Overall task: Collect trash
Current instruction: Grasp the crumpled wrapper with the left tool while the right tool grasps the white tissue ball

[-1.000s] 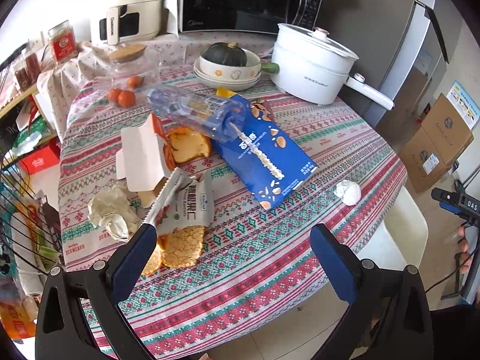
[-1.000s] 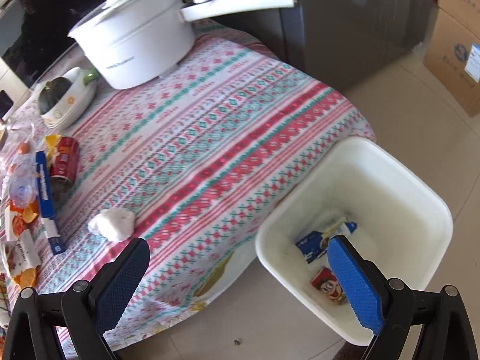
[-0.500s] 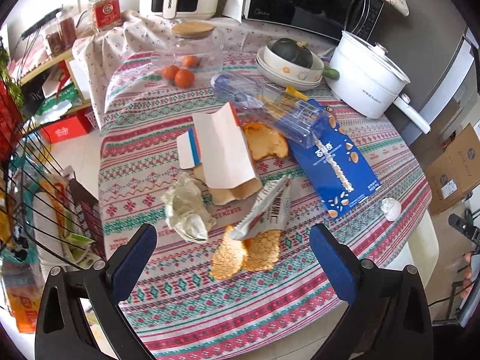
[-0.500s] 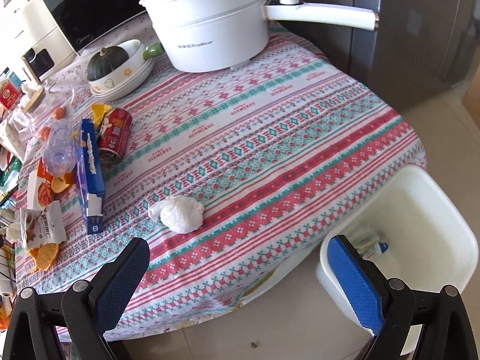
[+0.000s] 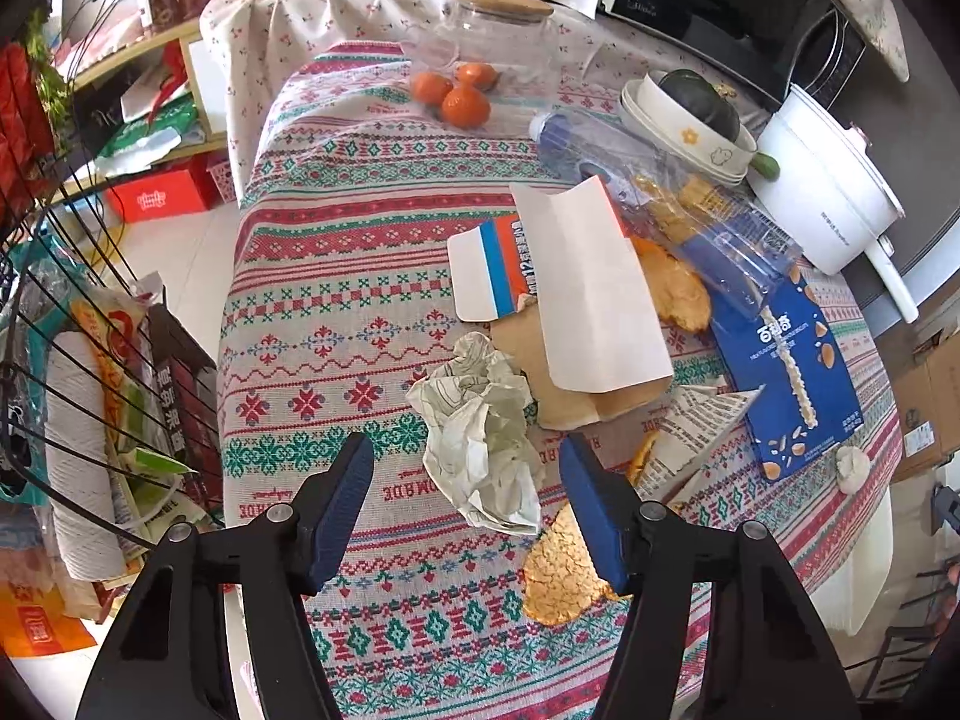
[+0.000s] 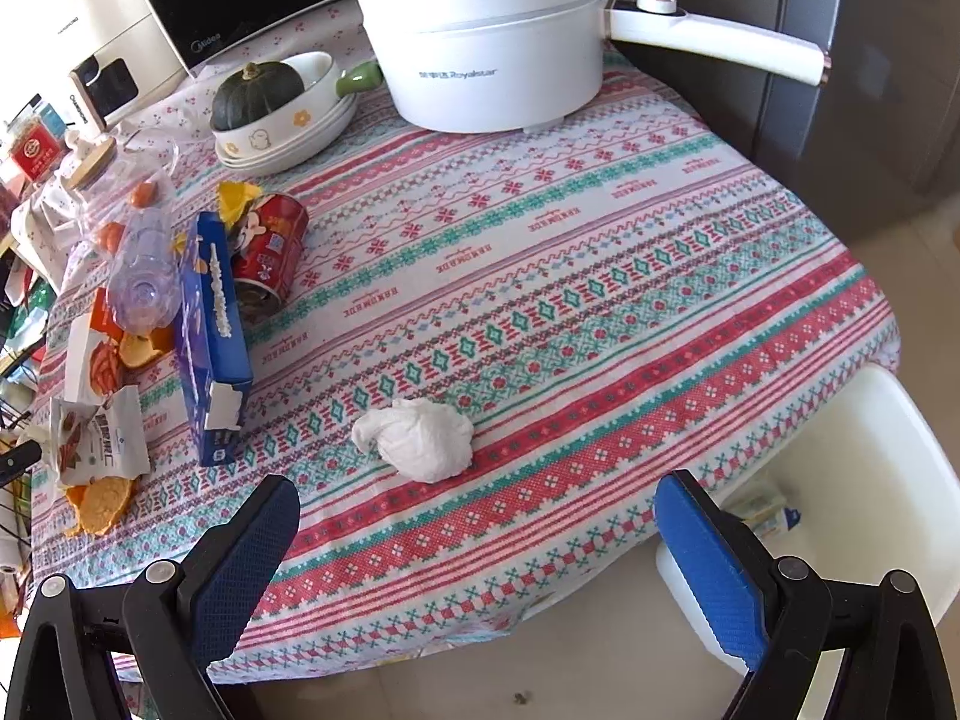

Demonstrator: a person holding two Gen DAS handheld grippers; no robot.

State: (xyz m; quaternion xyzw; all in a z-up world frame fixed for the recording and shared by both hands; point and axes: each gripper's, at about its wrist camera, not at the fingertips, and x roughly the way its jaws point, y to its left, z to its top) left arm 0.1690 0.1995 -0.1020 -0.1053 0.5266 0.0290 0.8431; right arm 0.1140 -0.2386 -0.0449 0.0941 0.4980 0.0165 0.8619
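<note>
My left gripper (image 5: 465, 468) is open, its jaws on either side of a crumpled paper wrapper (image 5: 480, 450) on the patterned tablecloth (image 5: 336, 300). Beside it lie a torn cardboard pack (image 5: 576, 300), a printed snack bag (image 5: 690, 432), crackers (image 5: 564, 570), a blue box (image 5: 780, 372) and a clear plastic bottle (image 5: 648, 180). My right gripper (image 6: 474, 510) is open and empty, just in front of a white tissue ball (image 6: 417, 435) near the table edge. A white bin (image 6: 840, 480) with some trash stands on the floor at the right. A red can (image 6: 270, 246) lies by the blue box (image 6: 210, 324).
A white electric pot (image 6: 486, 30) with a long handle and a bowl holding a squash (image 6: 270, 102) stand at the back. Oranges (image 5: 456, 93) and a glass jar (image 5: 498, 30) are at the far side. A wire rack (image 5: 60, 360) stands left of the table.
My left gripper has moved left and down over the crumpled wrapper and its jaws have narrowed. My right gripper has swung from the bin towards the tissue ball.
</note>
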